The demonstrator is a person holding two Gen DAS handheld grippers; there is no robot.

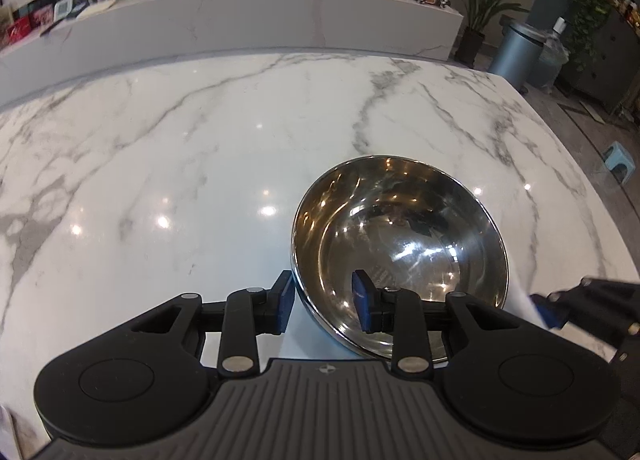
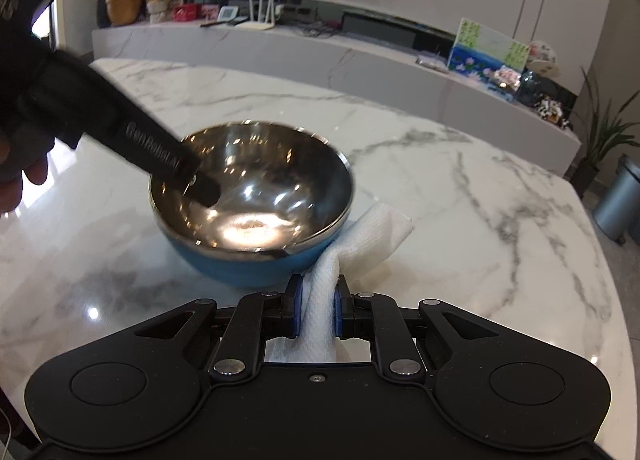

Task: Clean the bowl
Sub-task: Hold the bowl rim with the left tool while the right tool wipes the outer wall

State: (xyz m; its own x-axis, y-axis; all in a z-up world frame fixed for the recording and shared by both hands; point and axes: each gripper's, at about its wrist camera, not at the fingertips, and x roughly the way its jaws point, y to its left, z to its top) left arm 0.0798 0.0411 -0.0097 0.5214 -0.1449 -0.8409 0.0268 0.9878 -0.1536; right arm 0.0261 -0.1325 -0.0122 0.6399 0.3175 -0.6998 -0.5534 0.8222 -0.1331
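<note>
Left gripper (image 1: 322,300) astride bowl (image 1: 400,256) rim, seemingly unclamped; right gripper (image 2: 318,310) pinching cloth (image 2: 360,236); table (image 1: 160,160) open.

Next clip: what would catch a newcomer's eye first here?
The shiny steel bowl with its blue outside, standing on the white marble table. The left gripper straddles its near rim, one jaw inside and one outside, pads apart from the wall. The right gripper is clamped on a white paper towel lying against the bowl's right side.

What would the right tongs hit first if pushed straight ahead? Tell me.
Probably the bowl: the right tongs, shut on the paper towel, point at its blue outer wall just ahead. The towel's free end already lies beside that wall; actual contact is unclear.
</note>
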